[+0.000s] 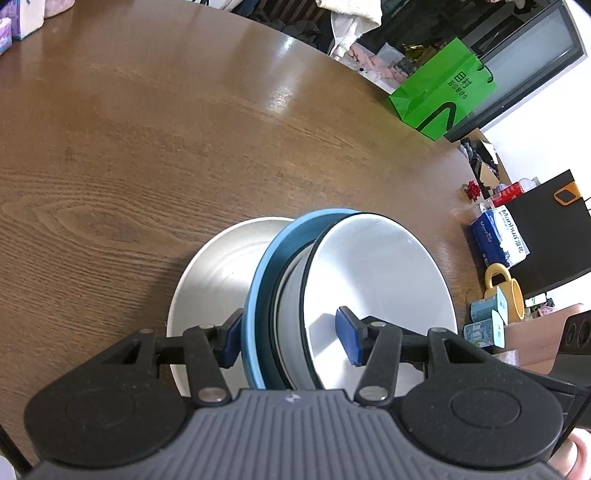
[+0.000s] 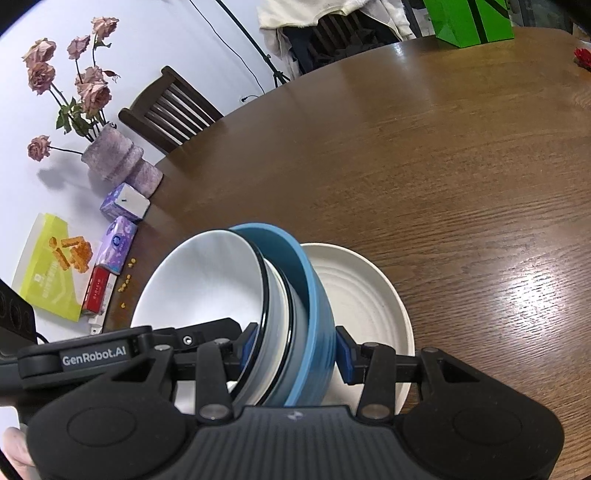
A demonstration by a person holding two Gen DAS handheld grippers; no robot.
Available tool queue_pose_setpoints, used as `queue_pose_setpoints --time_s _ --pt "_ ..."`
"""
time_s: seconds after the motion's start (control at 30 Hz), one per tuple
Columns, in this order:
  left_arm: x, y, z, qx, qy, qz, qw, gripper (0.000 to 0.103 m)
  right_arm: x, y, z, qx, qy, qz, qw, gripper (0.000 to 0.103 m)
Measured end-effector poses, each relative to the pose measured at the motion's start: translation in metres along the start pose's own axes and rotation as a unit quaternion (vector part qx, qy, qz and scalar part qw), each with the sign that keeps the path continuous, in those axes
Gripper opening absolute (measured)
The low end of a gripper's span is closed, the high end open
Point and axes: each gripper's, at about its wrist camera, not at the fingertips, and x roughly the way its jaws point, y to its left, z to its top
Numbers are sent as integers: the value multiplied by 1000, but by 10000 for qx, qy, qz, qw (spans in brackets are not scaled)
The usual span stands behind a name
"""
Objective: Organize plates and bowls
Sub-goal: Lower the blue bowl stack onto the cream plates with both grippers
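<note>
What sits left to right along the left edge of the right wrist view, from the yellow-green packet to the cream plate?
Yellow-green packet → red box → white bowl with black rim → blue bowl → cream ridged plate.

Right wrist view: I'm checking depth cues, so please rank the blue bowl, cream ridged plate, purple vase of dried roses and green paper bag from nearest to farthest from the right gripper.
1. Blue bowl, between the right gripper's fingers.
2. Cream ridged plate, just behind, on the right.
3. Purple vase of dried roses, far left.
4. Green paper bag, beyond the table's far edge.
</note>
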Motion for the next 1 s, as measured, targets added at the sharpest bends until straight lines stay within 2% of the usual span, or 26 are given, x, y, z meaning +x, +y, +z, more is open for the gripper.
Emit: queue_pose_setpoints --time_s 0.53,1.0 --pt "20 4 -5 -156 88 110 9998 52 21 -12 3 -48 280 6 9996 42" --pt "29 5 -8 -212 106 124 9996 52 33 -11 1 -69 349 -1 9994 42"
